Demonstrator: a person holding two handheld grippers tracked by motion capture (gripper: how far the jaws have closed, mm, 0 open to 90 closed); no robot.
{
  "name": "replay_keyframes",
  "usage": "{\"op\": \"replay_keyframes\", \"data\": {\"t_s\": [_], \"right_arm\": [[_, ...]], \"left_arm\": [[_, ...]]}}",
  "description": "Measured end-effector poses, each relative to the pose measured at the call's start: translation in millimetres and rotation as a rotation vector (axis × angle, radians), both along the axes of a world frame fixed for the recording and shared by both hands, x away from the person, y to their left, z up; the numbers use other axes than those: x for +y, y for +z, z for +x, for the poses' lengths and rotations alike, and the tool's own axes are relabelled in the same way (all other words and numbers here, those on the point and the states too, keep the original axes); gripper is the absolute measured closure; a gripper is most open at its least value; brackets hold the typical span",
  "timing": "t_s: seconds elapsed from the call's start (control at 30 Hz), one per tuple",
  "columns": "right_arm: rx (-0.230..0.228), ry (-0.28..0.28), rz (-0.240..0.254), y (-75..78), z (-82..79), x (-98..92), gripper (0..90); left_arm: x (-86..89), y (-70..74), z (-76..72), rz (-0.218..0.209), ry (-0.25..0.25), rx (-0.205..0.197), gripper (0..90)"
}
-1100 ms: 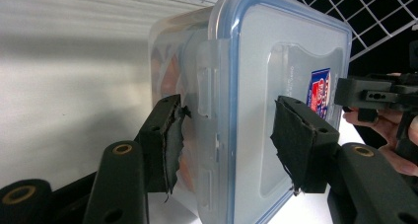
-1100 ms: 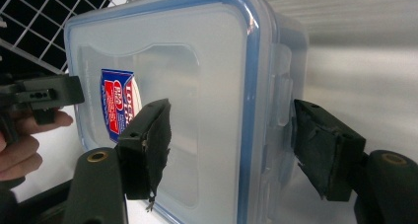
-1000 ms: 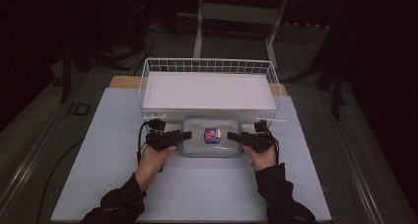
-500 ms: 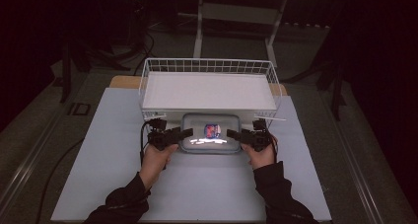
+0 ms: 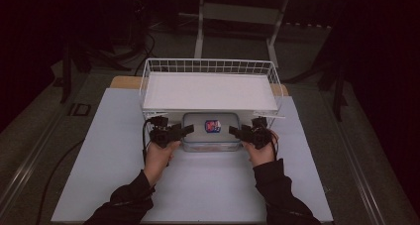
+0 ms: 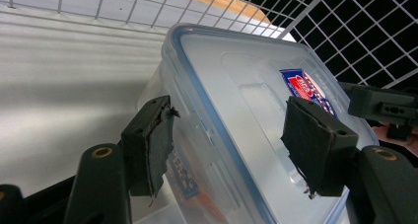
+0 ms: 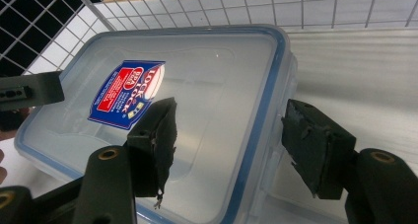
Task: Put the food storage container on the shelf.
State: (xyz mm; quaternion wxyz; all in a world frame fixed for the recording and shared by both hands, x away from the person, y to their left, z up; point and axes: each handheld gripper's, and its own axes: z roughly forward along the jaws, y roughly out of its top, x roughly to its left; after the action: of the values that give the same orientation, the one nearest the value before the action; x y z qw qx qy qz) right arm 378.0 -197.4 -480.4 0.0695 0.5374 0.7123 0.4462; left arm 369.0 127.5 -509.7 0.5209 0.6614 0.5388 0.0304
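Both grippers, left and right, straddle the lidded plastic box's ends; left jaws just opening, right just closing, neither pinching.

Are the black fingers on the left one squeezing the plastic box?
Apart. In the left gripper view, the left gripper straddles the plastic box, its fingers just opened, with gaps showing beside both pads.

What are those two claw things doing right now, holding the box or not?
Left gripper: jaws just opening, straddling the edge of the plastic container, pads apparently not pressing; open.
Right gripper: jaws just narrowed a little, straddling the container's other edge, gaps visible; open.
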Motion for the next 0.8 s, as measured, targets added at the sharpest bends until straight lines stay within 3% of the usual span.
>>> {"op": "replay_keyframes", "data": {"t_s": [0.07,0.1,0.2,0.43,0.8], "right_arm": [[0.001,-0.001,0.002,-0.1,-0.2,-0.2,37.9],[0.007,-0.004,0.006,-0.1,-1.0,-0.6,38.0],[-0.037,0.003,0.001,-3.1,-3.2,-4.5,37.8],[-0.095,-0.001,-0.013,2.7,-18.2,-12.2,38.4],[-0.093,0.068,0.039,9.9,-53.7,-11.9,40.4]], "left_arm": [[0.1,-0.2,-0.2,-0.002,0.003,0.002,35.2],[1.8,-0.9,-1.8,-0.026,0.0,0.023,35.2],[1.1,-0.9,-5.4,-0.057,0.014,0.038,35.3],[2.5,7.7,-18.8,-0.048,0.014,0.032,35.2],[12.7,15.7,-48.5,-0.041,-0.024,0.039,35.2]]}}
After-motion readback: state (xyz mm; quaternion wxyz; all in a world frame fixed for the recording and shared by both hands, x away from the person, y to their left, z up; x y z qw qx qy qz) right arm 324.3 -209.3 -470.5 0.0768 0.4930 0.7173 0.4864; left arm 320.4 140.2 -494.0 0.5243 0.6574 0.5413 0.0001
